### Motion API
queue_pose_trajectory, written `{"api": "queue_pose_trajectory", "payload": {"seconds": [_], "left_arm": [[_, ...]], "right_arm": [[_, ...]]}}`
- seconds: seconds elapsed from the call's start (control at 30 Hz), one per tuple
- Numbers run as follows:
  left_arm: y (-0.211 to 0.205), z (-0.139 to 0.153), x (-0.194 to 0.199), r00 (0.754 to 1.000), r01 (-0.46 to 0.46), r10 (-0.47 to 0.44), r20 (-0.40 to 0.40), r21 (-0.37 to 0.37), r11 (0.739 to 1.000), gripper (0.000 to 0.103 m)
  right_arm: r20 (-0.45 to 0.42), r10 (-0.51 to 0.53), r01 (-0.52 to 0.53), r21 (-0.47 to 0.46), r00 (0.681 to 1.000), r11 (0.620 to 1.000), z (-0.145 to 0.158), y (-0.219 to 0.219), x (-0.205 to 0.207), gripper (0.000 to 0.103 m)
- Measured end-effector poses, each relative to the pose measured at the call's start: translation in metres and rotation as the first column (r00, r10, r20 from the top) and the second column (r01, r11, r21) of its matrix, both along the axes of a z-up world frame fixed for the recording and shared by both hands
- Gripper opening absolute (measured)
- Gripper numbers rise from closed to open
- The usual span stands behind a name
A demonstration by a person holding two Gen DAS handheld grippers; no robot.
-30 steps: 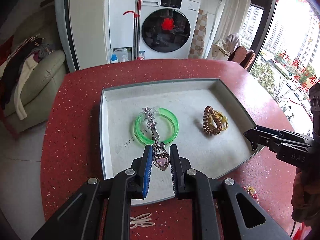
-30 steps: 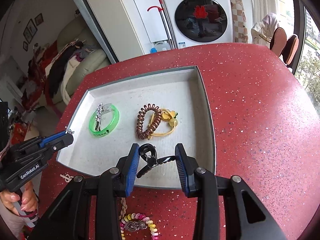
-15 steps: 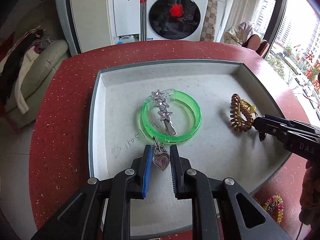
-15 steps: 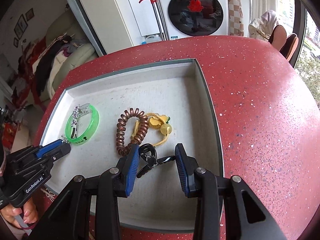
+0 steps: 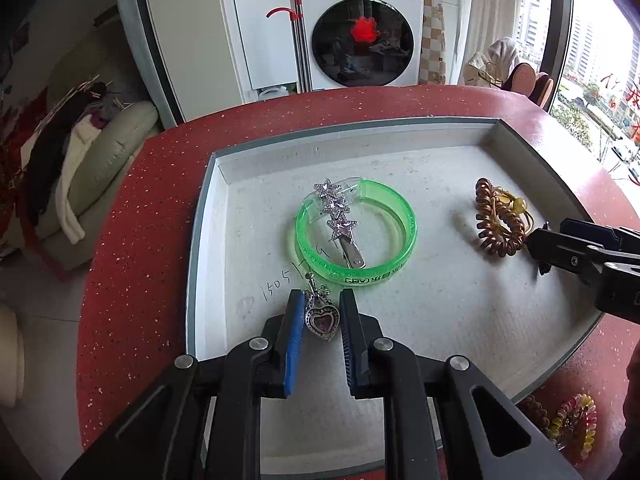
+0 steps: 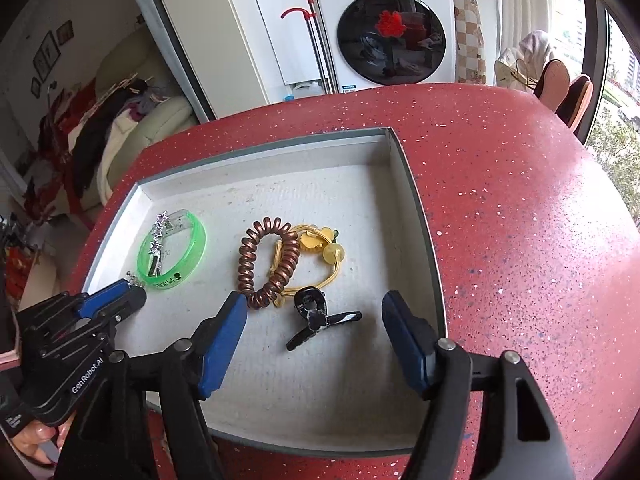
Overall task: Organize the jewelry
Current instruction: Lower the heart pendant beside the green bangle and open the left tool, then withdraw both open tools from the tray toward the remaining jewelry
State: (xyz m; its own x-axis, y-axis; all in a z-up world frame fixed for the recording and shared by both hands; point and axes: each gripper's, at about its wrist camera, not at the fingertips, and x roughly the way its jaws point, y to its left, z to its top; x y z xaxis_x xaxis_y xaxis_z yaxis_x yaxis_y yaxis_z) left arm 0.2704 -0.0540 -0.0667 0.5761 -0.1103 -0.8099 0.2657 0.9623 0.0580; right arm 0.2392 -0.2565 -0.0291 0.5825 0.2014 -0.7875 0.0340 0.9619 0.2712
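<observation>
1. The right claw (image 6: 314, 334) has just been springing open. The black hair clip (image 6: 320, 316) lies on the tray floor between its spread jaws, touched by neither pad, so by my reading that piece is delivered.
2. The left claw (image 5: 319, 320) is nearly shut, pinching the heart pendant (image 5: 322, 320) low over the tray (image 5: 200, 248), just in front of the green bangle (image 5: 356, 232). I'd say it's about to set it down there.
3. The star hair clip (image 5: 338, 216) rests across the bangle; the coiled brown hair tie (image 6: 266, 264) and yellow beaded tie (image 6: 320, 252) lie tangled mid-tray. Like seems to go with like.
4. Hard to tell: whether the pendant touches the tray floor, and whether a chain trails from it.
5. On the red tabletop (image 6: 520, 240), colourful coiled ties (image 5: 572, 420) sit outside the tray, half cut off at the edge.
</observation>
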Motion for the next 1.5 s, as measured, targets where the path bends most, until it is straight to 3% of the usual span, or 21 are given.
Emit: {"api": "queue_pose_trajectory", "payload": {"seconds": [0.33, 0.97, 1.0, 1.03, 1.07, 1.13, 1.23, 1.33, 1.37, 1.5], "left_arm": [[0.000, 0.010, -0.004, 1.000, 0.004, -0.003, 0.015, -0.030, 1.000, 0.037], [0.005, 0.022, -0.008, 0.999, -0.014, 0.016, 0.032, -0.065, 0.998, 0.037], [0.005, 0.024, -0.009, 0.999, -0.016, 0.018, 0.033, -0.068, 0.998, 0.042], [0.006, 0.025, -0.009, 0.999, -0.018, 0.021, 0.034, -0.072, 0.997, 0.059], [0.008, 0.027, -0.010, 0.999, -0.025, 0.028, 0.037, -0.078, 0.997, 0.103], [0.011, 0.035, -0.017, 0.995, -0.040, 0.049, 0.086, -0.097, 0.994, 0.103], [0.012, 0.041, -0.021, 0.995, -0.029, 0.038, 0.089, -0.103, 0.994, 0.103], [0.013, 0.047, -0.026, 0.994, -0.030, 0.040, 0.105, -0.099, 0.995, 0.103], [0.014, 0.048, -0.028, 0.994, -0.028, 0.039, 0.106, -0.098, 0.995, 0.103], [0.017, 0.053, -0.034, 0.993, -0.034, 0.045, 0.106, -0.101, 0.994, 0.103]], "right_arm": [[0.050, -0.020, 0.017, 0.056, 0.999, 0.998, 0.021, -0.002, -0.017, 0.076], [0.050, -0.031, 0.027, 0.087, 0.998, 0.996, 0.027, -0.004, -0.039, 0.079], [0.050, -0.030, 0.025, 0.091, 0.998, 0.996, 0.028, -0.004, -0.040, 0.079], [0.050, -0.029, 0.024, 0.094, 0.998, 0.995, 0.029, -0.005, -0.041, 0.079], [0.051, -0.027, 0.022, 0.096, 0.998, 0.995, 0.030, -0.004, -0.042, 0.080], [0.054, -0.026, 0.021, 0.097, 0.998, 0.995, 0.032, -0.003, -0.045, 0.080], [0.066, -0.024, 0.017, 0.099, 0.998, 0.995, 0.037, 0.001, -0.051, 0.082], [0.112, -0.043, 0.033, 0.090, 0.993, 0.995, 0.046, 0.003, -0.061, 0.090], [0.130, -0.049, 0.038, 0.081, 0.990, 0.996, 0.050, 0.005, -0.064, 0.102], [0.213, -0.055, 0.043, 0.060, 0.976, 0.997, 0.064, 0.010, -0.079, 0.103]]}}
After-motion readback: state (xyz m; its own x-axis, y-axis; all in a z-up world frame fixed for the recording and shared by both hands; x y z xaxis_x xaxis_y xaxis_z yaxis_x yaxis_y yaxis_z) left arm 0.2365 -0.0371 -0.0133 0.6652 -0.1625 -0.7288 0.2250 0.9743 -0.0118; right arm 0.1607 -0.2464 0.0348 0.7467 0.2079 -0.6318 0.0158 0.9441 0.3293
